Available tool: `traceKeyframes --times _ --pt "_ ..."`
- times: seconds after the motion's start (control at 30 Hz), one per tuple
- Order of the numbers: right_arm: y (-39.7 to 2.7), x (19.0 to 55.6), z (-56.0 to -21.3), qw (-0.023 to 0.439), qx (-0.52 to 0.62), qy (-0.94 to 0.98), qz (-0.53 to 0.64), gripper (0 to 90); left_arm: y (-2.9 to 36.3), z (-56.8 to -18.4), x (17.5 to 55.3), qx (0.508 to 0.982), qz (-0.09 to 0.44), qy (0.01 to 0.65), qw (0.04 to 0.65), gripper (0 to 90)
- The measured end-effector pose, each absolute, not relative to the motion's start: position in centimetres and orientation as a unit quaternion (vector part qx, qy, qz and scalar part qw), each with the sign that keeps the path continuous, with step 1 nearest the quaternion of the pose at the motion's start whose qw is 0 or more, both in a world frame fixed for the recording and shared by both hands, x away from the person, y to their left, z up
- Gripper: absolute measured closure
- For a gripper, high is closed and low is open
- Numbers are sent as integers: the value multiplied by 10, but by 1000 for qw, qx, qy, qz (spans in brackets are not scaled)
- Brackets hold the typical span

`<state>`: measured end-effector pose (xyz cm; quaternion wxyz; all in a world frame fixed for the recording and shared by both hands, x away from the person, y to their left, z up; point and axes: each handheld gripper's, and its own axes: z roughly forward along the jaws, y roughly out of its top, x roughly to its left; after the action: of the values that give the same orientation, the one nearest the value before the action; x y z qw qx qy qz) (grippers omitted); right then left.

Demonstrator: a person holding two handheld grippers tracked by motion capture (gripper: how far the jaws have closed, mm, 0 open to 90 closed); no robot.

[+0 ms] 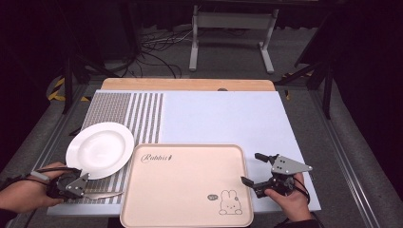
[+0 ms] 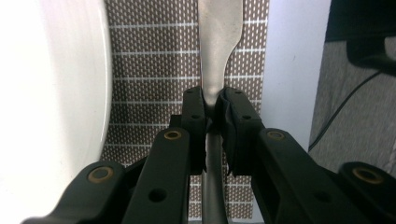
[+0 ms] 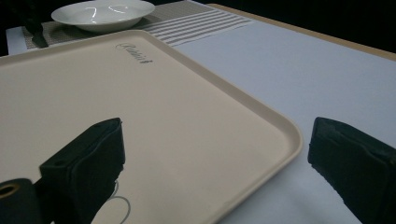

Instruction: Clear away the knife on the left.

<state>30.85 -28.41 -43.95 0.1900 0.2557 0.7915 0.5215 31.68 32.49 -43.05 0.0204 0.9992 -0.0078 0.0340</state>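
Note:
A metal knife (image 1: 103, 194) lies flat on the striped placemat (image 1: 142, 118), just below the white plate (image 1: 100, 149). My left gripper (image 1: 85, 190) is shut on it. In the left gripper view the pads (image 2: 194, 109) pinch the knife's narrow neck (image 2: 212, 93), and the blade (image 2: 219, 28) runs away from me beside the plate's rim (image 2: 100, 93). My right gripper (image 1: 250, 167) is open at the right edge of the beige tray (image 1: 190, 185). In the right gripper view the tray's rim (image 3: 289, 135) passes between the wide jaws of the right gripper (image 3: 215, 135), and the jaws do not touch it.
The tray carries a rabbit drawing (image 1: 229, 202) and sits on a pale blue mat (image 1: 228, 118) covering the wooden table (image 1: 190, 84). Beyond the table stand a desk frame (image 1: 233, 33) and floor cables (image 1: 157, 52).

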Motion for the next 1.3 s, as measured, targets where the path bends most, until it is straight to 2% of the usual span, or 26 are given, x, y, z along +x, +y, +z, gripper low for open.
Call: traceKeyframes --times 0.4,0.53,0.63,0.97,1.0,1.13,1.3 --pt "-286 308 -439 192 256 790 523 47 323 -408 316 996 21 60 59 802" --pt "-287 308 -438 193 255 790 524 47 321 -397 319 991 38 94 82 802" --pt "-288 308 -438 193 256 789 524 47 321 -389 321 983 18 138 116 802" --pt "-290 308 -438 198 263 786 523 47 305 -376 324 968 2 215 127 801" --pt "-290 308 -438 199 264 785 523 47 302 -373 325 961 -2 237 145 801" --pt "-292 308 -438 200 268 785 521 47 296 -366 325 954 -15 254 160 801" --pt "-293 308 -439 198 268 784 523 47 286 -359 325 933 -34 306 184 801"
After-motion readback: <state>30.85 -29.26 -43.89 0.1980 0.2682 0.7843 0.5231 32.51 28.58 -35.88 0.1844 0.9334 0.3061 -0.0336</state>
